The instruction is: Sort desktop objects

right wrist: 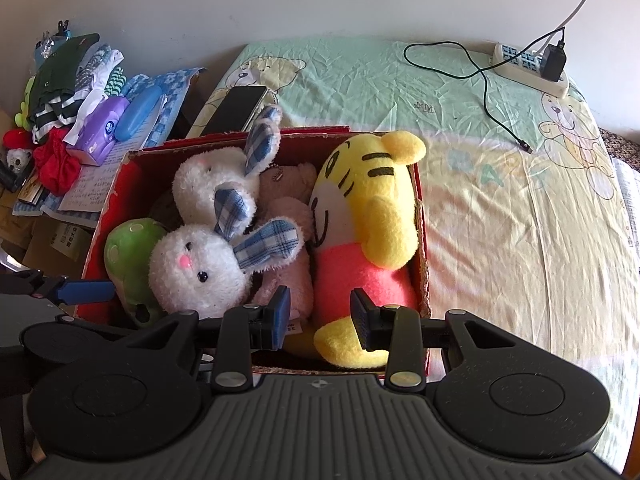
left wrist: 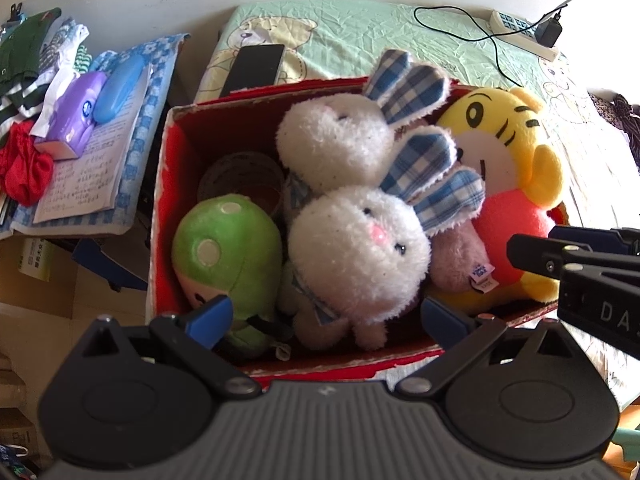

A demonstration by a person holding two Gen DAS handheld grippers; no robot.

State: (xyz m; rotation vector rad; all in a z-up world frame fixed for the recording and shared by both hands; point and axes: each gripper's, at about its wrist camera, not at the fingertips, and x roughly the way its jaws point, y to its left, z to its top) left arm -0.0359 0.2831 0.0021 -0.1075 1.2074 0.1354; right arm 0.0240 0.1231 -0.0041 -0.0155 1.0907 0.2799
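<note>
A red cardboard box [left wrist: 166, 200] [right wrist: 423, 240] stands on the bed and holds plush toys. Inside lie a green mushroom plush [left wrist: 224, 248] [right wrist: 128, 248], two white bunnies [left wrist: 360, 256] [right wrist: 192, 268] with blue plaid ears, a pink plush [left wrist: 456, 260] [right wrist: 288, 276] and a yellow tiger [left wrist: 504, 152] [right wrist: 372, 208]. My left gripper [left wrist: 328, 322] hangs open and wide over the box's near edge, around the front bunny without touching it. My right gripper [right wrist: 320, 318] is open more narrowly above the tiger's legs, holding nothing. Its fingers [left wrist: 560, 256] show at the right of the left wrist view.
A black phone [left wrist: 256, 66] [right wrist: 236, 108] lies on the bear-print sheet behind the box. A power strip [right wrist: 532, 68] with a charger and a black cable sits at the far right. To the left, a pile with clothes, a purple tissue pack [left wrist: 74, 114], a blue case and a notebook.
</note>
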